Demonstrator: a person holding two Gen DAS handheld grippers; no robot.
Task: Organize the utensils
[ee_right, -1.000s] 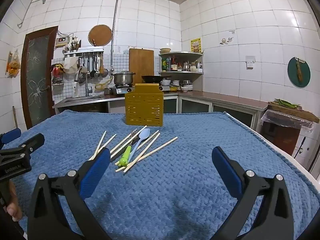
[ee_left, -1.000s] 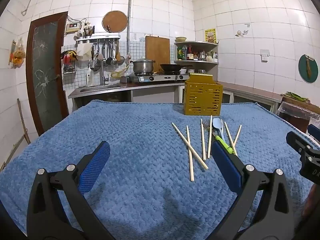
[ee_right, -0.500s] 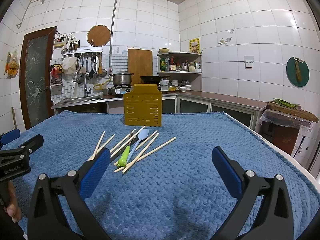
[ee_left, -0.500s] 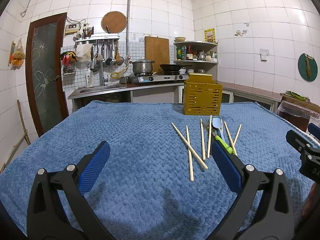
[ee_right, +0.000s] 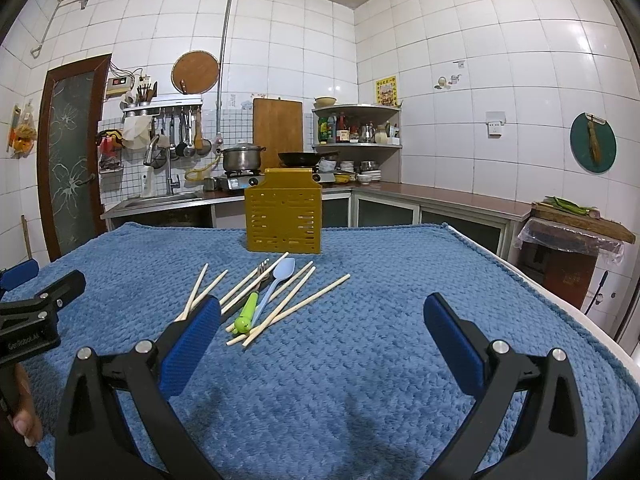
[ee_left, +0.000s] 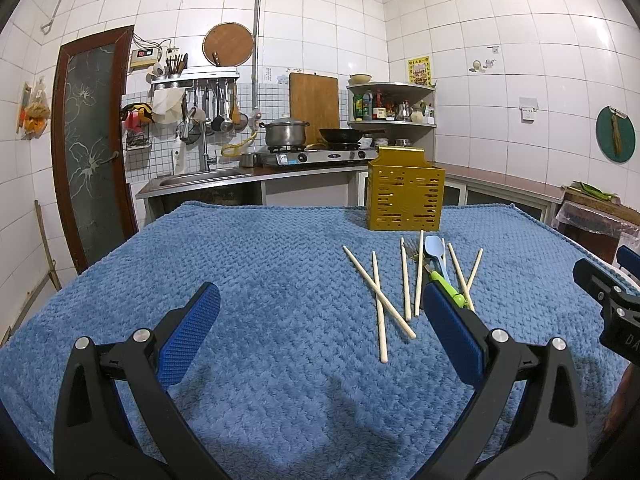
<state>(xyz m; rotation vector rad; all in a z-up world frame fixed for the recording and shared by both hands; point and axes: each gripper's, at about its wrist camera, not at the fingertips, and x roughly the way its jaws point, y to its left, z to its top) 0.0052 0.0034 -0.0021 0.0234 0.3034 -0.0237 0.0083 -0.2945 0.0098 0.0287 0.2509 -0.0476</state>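
Right gripper [ee_right: 320, 332] jaws wide apart — chopsticks [ee_right: 294, 310], spoon [ee_right: 280, 276] before yellow holder [ee_right: 283, 218].

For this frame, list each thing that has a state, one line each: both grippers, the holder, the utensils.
Left gripper: open, empty, above the cloth.
Right gripper: open, empty, above the cloth.
Yellow utensil holder: upright on the blue cloth, nothing showing above its rim.
Chopsticks: lying loose, some crossed.
Blue spoon: lying flat among the chopsticks.
Green-handled fork: lying flat beside the spoon.
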